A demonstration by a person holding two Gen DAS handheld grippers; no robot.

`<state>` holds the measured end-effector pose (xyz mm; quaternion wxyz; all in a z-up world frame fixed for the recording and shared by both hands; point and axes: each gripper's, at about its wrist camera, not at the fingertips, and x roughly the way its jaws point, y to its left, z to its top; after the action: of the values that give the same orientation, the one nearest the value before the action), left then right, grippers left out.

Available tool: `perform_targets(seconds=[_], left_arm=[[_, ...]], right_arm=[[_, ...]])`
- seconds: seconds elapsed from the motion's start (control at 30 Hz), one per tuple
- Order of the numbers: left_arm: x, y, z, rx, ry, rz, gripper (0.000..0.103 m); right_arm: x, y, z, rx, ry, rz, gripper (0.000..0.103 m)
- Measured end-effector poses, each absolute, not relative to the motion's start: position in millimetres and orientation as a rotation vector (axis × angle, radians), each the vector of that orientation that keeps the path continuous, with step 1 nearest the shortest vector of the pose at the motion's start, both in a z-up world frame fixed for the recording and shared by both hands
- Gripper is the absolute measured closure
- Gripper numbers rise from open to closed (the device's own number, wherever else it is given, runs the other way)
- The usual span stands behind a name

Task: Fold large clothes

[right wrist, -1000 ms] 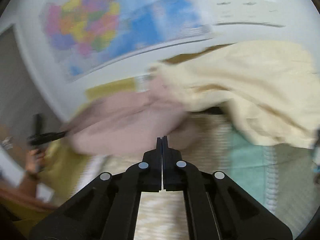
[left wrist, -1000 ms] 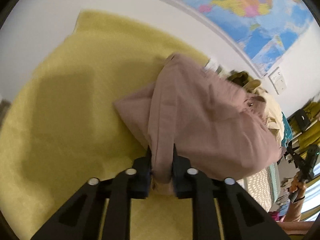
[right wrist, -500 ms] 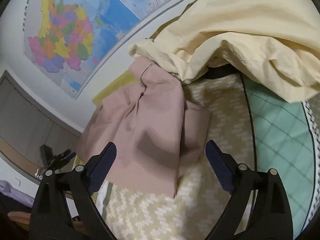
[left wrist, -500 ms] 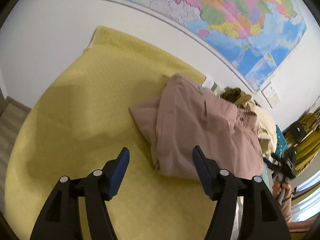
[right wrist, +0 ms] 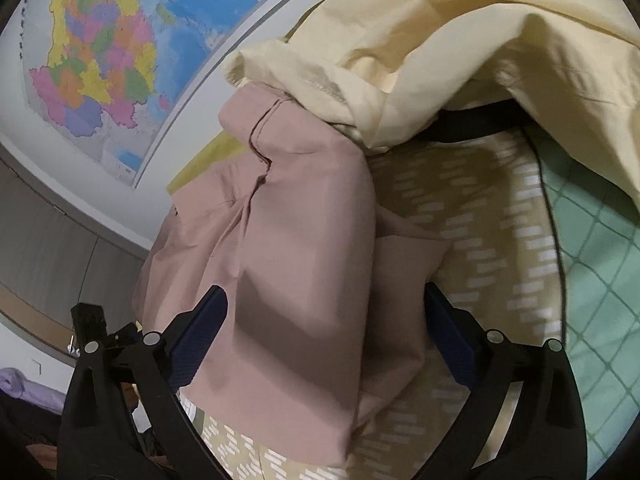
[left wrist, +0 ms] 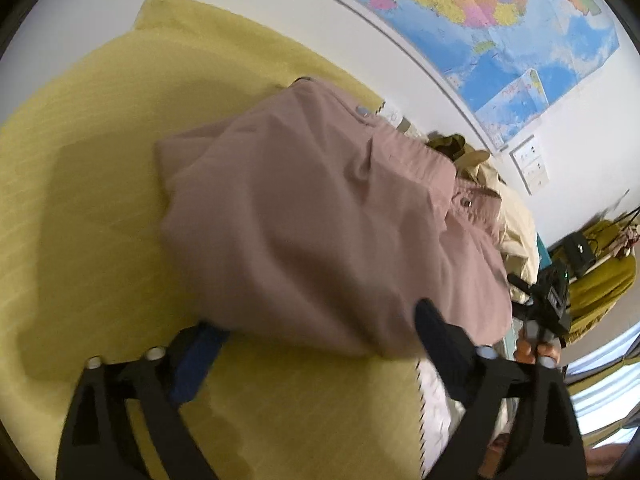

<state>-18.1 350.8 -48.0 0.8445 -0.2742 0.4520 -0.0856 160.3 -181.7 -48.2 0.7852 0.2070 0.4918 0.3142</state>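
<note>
On the bed (left wrist: 88,208), below a map (left wrist: 500,28), our pink garment (left wrist: 320,216) lies folded. Both hand-held grippers, left (left wrist: 316,344) and right (right wrist: 324,328), gape apart over it; next, probably regrasp the 6 o'clock hem.

A second ago your left gripper (left wrist: 312,344) was clamped on the near edge of the pink garment (left wrist: 320,216); half a second ago you let go with the jaws spread, and now you've pushed in closer, so the cloth bulges between the wide-apart fingers. Your right gripper (right wrist: 324,328) was shut on nothing a second ago, then opened, and you've since brought it nearer too, so the folded pink garment (right wrist: 288,256) now fills the space between its fingers
</note>
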Motion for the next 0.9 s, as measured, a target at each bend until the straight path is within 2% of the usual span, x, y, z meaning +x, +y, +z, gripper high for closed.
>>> perform_targets(seconds=[0.5,0.9], left_arm=[[3,316,-46,-0.442,0.991,-0.031,0.007],[9,311,-48,-0.434,0.979,-0.023,0.007]], right_arm=[[166,-160,-50,0.388,1.071,0.718,0.004],[174,-142,-51,0.398,1.079,0.756,0.004]])
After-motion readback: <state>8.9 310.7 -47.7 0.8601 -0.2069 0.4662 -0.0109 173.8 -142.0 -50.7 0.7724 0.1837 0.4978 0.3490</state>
